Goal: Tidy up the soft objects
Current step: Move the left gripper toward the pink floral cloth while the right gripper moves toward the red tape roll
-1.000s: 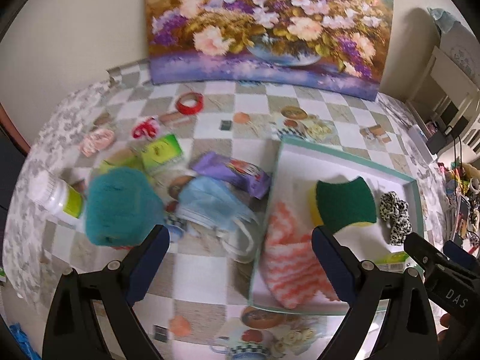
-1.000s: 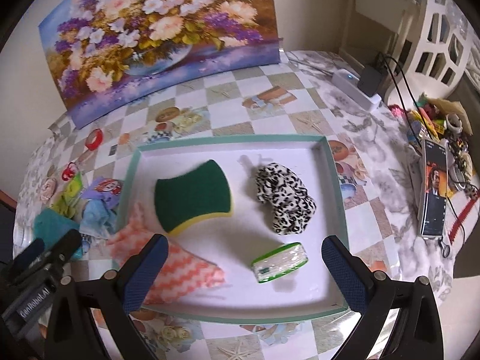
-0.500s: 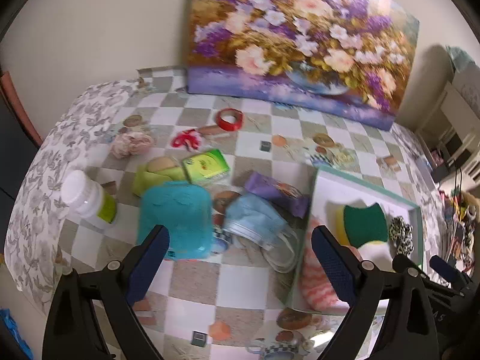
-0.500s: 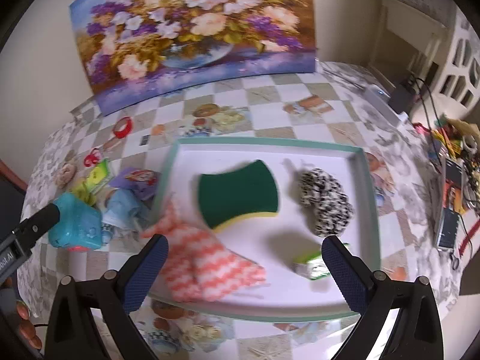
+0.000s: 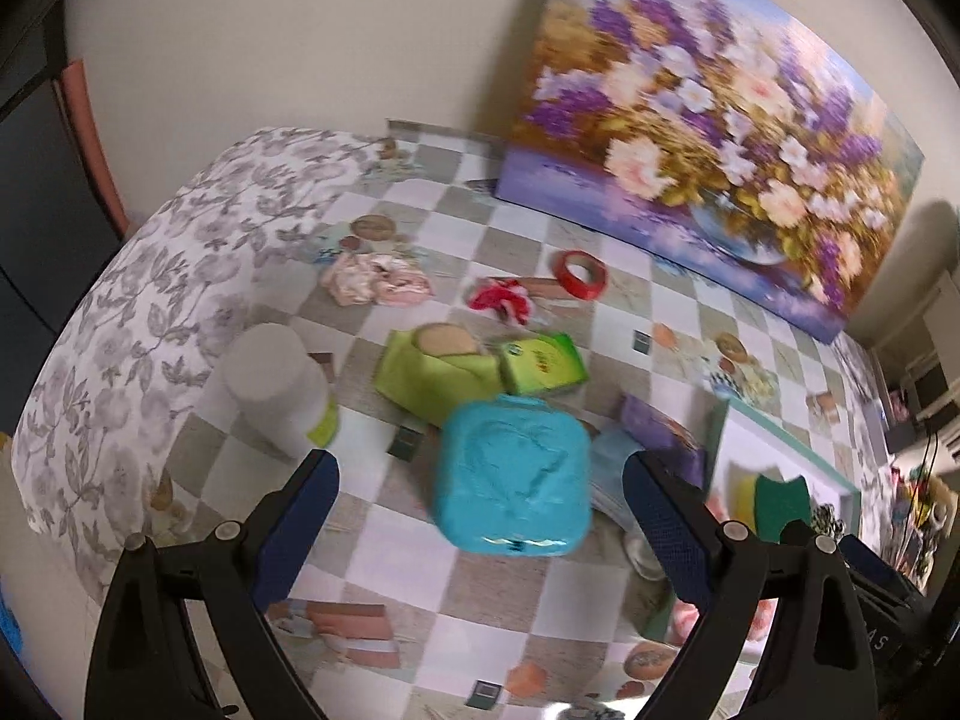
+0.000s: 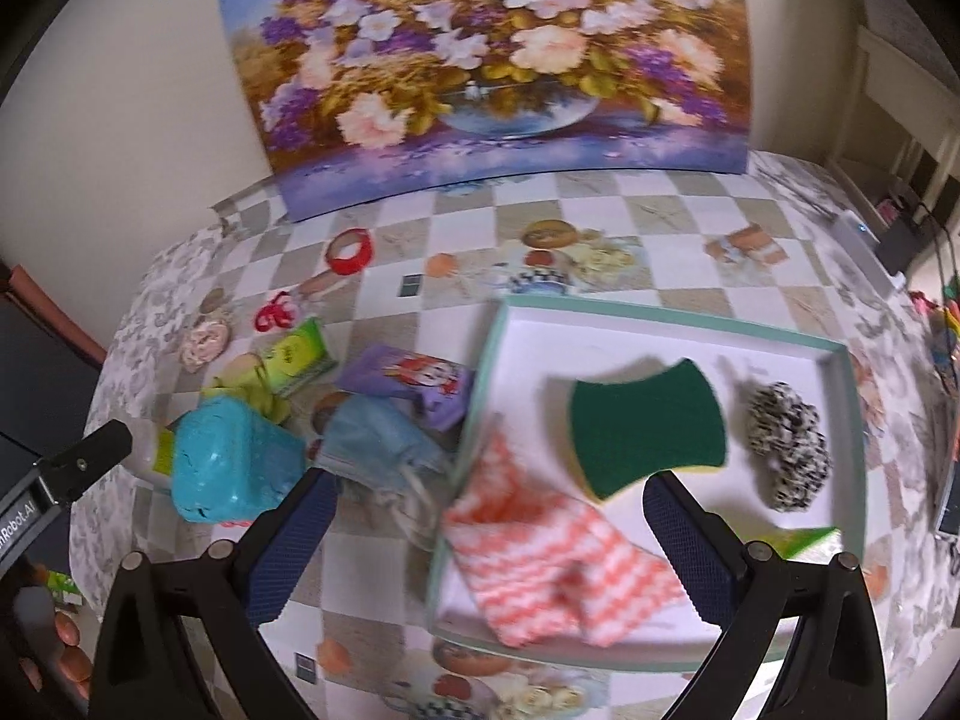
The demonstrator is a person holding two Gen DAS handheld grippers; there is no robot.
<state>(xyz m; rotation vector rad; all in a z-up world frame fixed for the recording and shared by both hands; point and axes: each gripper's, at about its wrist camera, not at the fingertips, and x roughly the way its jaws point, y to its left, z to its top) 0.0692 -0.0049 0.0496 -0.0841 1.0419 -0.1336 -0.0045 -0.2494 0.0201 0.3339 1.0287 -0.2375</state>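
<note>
A white tray with a teal rim (image 6: pixel 660 315) holds a green and yellow sponge (image 6: pixel 645 423), an orange and white cloth (image 6: pixel 540 564), a leopard-print scrunchie (image 6: pixel 789 447) and a green-edged packet (image 6: pixel 804 540). Left of it lie a teal squishy block (image 5: pixel 510 480) (image 6: pixel 231 465), a blue face mask (image 6: pixel 378 441), a purple pouch (image 6: pixel 420 381), a green cloth (image 5: pixel 429 375), a green packet (image 5: pixel 540 363), a pink scrunchie (image 5: pixel 375 279) and a red scrunchie (image 5: pixel 501 297). My left gripper (image 5: pixel 480 528) is open over the teal block. My right gripper (image 6: pixel 489 546) is open above the tray's near left corner.
A white bottle (image 5: pixel 276 393) stands left of the teal block. A red tape roll (image 5: pixel 579 273) lies near a flower painting (image 6: pixel 498 60) leaning on the wall. Cables and a phone clutter the right edge (image 6: pixel 942 480). The table's left edge drops off (image 5: pixel 78 360).
Both grippers have swung left. The teal block now sits between my left fingers in view; the right view now centres on the tray's left side and the pile beside it.
</note>
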